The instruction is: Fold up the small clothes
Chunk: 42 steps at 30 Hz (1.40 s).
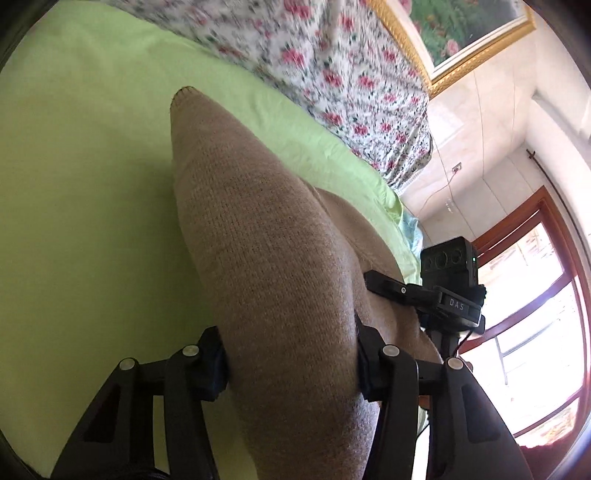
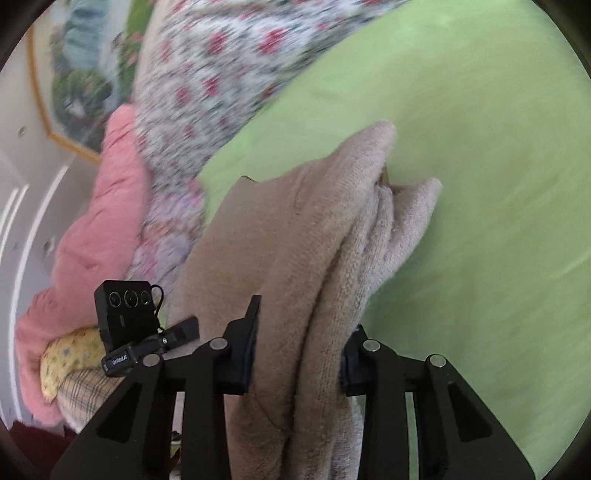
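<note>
Your left gripper has its jaws pinching a thick fold of the tan knit garment; the cloth fills the gap and both pads press into it. Your right gripper does the same on a bunched edge of that knit. The garment drapes forward from both sets of jaws onto the green sheet of the bed. Behind it lies a floral quilt, with a pink blanket in the right view. A framed picture hangs on the wall.
</note>
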Available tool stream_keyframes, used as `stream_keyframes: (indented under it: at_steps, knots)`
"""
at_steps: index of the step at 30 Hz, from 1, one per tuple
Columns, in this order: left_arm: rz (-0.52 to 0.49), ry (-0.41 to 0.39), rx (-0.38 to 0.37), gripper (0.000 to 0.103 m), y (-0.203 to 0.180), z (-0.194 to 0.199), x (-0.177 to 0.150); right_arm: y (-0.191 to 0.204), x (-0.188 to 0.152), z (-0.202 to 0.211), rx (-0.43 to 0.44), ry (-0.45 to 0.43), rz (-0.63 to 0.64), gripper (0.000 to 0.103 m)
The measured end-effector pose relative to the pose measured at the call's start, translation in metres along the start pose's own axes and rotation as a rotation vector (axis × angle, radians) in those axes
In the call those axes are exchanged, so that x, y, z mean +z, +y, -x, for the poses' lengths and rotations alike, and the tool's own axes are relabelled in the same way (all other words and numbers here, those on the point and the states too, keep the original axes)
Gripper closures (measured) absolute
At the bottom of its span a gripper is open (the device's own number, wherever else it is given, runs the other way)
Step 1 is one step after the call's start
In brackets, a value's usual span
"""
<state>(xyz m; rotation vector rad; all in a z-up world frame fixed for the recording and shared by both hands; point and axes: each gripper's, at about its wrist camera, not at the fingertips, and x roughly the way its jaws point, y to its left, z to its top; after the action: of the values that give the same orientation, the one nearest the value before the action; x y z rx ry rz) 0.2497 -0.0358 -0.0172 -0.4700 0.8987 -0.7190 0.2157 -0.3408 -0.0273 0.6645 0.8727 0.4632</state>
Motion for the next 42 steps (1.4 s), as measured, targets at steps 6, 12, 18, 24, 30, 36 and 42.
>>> stream_keyframes:
  at_steps: [6,12,18,24,30,36,42]
  knots:
    - [0.041,-0.067,0.065,0.050,0.036,0.075,-0.044,0.049,-0.037,-0.058,0.080,0.072,0.086,0.068]
    - [0.133,-0.043,0.106,0.047,0.076,0.079,-0.077,0.053,-0.066,-0.099,0.030,0.144,0.091,0.067]
    - [0.151,-0.048,0.139,0.037,0.074,0.081,-0.074,0.046,-0.063,-0.088,-0.069,0.145,0.048,0.037]
    - [0.150,-0.118,0.223,0.035,0.076,0.107,-0.060,0.064,-0.040,-0.054,-0.177,0.018,0.114,0.035]
    - [0.156,-0.169,0.372,0.037,0.079,0.105,-0.023,0.078,-0.017,-0.078,-0.196,0.030,0.152,0.057]
    - [0.114,-0.108,0.495,0.054,0.079,0.080,-0.010,0.073,-0.004,-0.099,-0.228,0.051,0.157,0.090]
    - [0.033,-0.066,0.615,0.055,0.077,0.061,-0.017,0.063,0.012,-0.116,-0.281,0.068,0.156,0.095]
